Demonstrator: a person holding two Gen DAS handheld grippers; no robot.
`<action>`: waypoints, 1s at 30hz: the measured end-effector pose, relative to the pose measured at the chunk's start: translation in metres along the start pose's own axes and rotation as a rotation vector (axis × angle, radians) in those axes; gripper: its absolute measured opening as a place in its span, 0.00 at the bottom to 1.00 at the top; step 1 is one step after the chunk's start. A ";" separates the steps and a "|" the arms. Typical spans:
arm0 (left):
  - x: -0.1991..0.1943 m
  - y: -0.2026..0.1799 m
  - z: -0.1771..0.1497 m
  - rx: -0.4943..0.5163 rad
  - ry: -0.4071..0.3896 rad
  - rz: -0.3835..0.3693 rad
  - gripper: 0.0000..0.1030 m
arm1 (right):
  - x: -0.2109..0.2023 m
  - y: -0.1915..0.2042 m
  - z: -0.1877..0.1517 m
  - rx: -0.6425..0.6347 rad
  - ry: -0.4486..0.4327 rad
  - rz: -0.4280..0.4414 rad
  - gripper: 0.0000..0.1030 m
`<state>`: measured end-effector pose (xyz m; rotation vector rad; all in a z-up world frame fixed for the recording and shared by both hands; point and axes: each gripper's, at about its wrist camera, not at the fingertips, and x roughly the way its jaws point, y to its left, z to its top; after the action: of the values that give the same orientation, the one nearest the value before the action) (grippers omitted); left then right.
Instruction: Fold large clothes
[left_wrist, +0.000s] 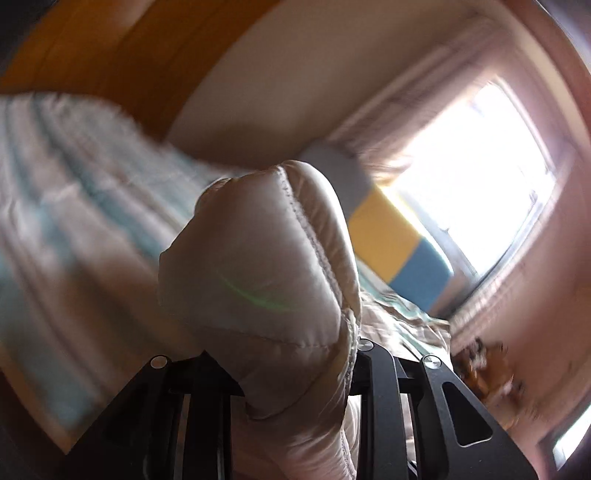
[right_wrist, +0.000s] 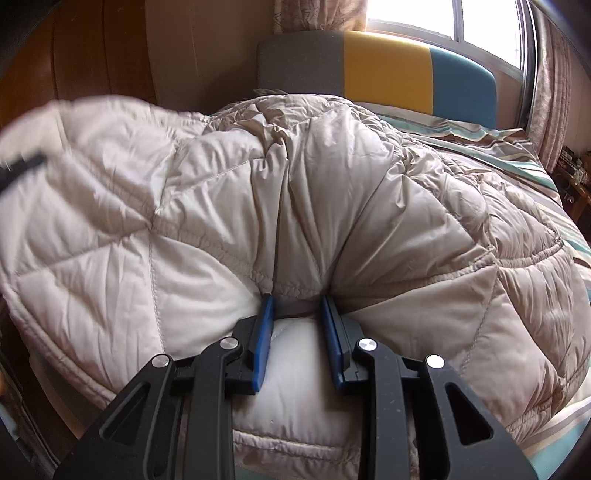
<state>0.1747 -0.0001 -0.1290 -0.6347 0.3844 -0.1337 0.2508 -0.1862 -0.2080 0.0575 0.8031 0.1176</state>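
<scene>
**Inspector:** Beige quilted padding covers most of the bed (right_wrist: 509, 147). The large puffy garment (right_wrist: 258, 192) lies heaped over the striped bedding (right_wrist: 554, 173), its far end bunched up against the grey, yellow and blue headboard (right_wrist: 388, 62), with the window (right_wrist: 424, 18) behind that.

**Onlooker:** Where do you see the trouble starting?

**Inspector:** With the bulk. In my judgement a heap this thick and slippery will spring back out of any fold, and if one end is lifted quicker than the other it will twist instead of creasing flat.

**Onlooker:** And the holds?

**Inspector:** The right hand-held gripper (right_wrist: 297, 301) has its blue pads (right_wrist: 266, 314) pressed either side of a gathered ridge at the near edge. It is clamped on the garment, though only on a narrow pinch. Shiny shell fabric could slide out under load.

**Onlooker:** The left one?

**Inspector:** The left hand-held gripper (left_wrist: 295, 354) carries a stitched, padded fold of the same garment (left_wrist: 266, 258), which bulges up between its jaws and hides the fingertips. It looks closed on that fold. Its view is smeared with blur, the bedding streaked. A fast swing could jerk the seam loose.

**Onlooker:** Anything smaller?

**Inspector:** Clutter on the shelf (right_wrist: 572, 170) beside the bed. A flung sleeve could catch it.
</scene>
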 end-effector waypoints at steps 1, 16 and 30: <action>-0.003 -0.014 0.000 0.045 -0.010 -0.017 0.25 | -0.002 -0.002 0.001 0.017 -0.003 0.003 0.25; -0.023 -0.090 -0.014 0.350 -0.068 -0.082 0.25 | -0.069 -0.055 -0.008 0.104 -0.121 -0.202 0.46; -0.010 -0.131 -0.034 0.553 -0.069 -0.134 0.25 | -0.106 -0.127 -0.033 0.217 -0.139 -0.374 0.47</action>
<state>0.1511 -0.1212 -0.0724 -0.1177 0.2223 -0.3320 0.1642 -0.3252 -0.1673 0.1179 0.6730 -0.3249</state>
